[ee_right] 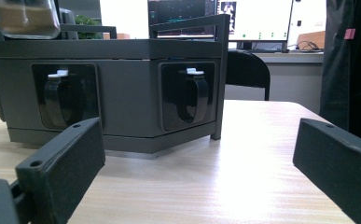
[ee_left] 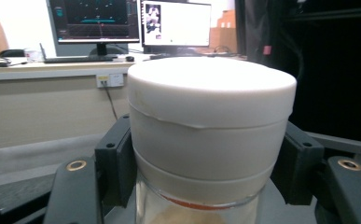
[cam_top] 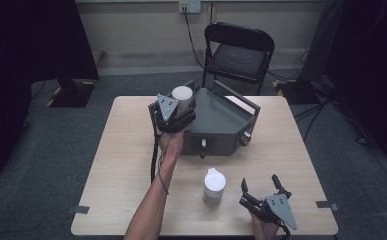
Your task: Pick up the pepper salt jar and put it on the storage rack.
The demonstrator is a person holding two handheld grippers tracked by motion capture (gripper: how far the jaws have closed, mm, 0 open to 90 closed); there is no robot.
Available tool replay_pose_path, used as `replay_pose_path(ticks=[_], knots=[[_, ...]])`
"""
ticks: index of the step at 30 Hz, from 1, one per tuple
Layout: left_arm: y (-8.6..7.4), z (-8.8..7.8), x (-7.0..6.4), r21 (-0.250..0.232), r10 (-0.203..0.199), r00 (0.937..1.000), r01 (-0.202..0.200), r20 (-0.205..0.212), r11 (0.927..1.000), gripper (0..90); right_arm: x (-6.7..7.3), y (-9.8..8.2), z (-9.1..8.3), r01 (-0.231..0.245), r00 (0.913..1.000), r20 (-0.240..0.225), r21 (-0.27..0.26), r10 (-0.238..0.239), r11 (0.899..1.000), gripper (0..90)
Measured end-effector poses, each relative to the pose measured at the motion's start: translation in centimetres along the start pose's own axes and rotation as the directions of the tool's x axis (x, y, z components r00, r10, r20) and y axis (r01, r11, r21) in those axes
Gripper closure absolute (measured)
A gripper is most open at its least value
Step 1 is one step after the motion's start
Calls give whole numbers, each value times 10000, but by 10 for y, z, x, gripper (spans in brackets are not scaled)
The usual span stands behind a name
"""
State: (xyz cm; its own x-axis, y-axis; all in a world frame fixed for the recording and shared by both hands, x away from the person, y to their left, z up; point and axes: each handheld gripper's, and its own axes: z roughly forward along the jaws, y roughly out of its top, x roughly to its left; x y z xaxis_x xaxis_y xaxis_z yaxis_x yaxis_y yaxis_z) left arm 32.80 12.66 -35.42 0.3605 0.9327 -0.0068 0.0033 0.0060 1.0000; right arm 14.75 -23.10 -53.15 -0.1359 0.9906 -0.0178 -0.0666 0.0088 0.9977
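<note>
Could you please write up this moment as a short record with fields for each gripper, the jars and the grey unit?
left gripper: shut on white-lidded jar, held up over the left end of the grey box
right gripper: open, nothing between its jaws, low at the near right of the table
second jar: upright on the table, left of the right gripper, white lid on
grey box: angled front with two dark recessed latches, rail along the top
held jar contents: pale brown material under clear glass

No text, label or number is legible; the far monitors (ee_left: 136,21) show screen content too small to read.
</note>
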Motion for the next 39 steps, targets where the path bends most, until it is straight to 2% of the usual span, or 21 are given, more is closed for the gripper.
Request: replay_pose_path(ticks=[6,9,11,15,18,20,21,24,39], knots=[[-4,7,-4,104,-8,10000,9,-23,9999,344,0,0,0,2,10000,17,-3,-2,10000,6],[-3,11,-7,303,205,9998,-204,-45,9993,344,0,0,0,9,10000,14,-1,-9,10000,6],[-4,12,-6,342,24,10000,-23,-35,9994,344,0,0,0,1,10000,-3,0,-1,10000,6],[-4,15,-5,605,-64,9999,70,-92,9981,344,0,0,0,2,10000,-3,-1,-2,10000,6],[-4,14,-4,623,-234,9997,239,-98,9978,344,0,0,0,2,10000,-9,-1,-2,10000,6],[-4,14,-5,693,-54,9998,65,-165,9976,344,0,0,0,2,10000,9,-3,-2,10000,6],[-4,15,-4,721,-97,9999,107,-143,9973,344,0,0,0,2,10000,11,0,-2,10000,6],[-5,16,0,716,-411,9991,417,-106,9966,344,0,0,0,-1,10000,3,-2,1,10000,6],[-6,17,7,761,-655,9978,648,64,9950,337,1,0,0,-13,10000,46,-5,13,10000,6]])
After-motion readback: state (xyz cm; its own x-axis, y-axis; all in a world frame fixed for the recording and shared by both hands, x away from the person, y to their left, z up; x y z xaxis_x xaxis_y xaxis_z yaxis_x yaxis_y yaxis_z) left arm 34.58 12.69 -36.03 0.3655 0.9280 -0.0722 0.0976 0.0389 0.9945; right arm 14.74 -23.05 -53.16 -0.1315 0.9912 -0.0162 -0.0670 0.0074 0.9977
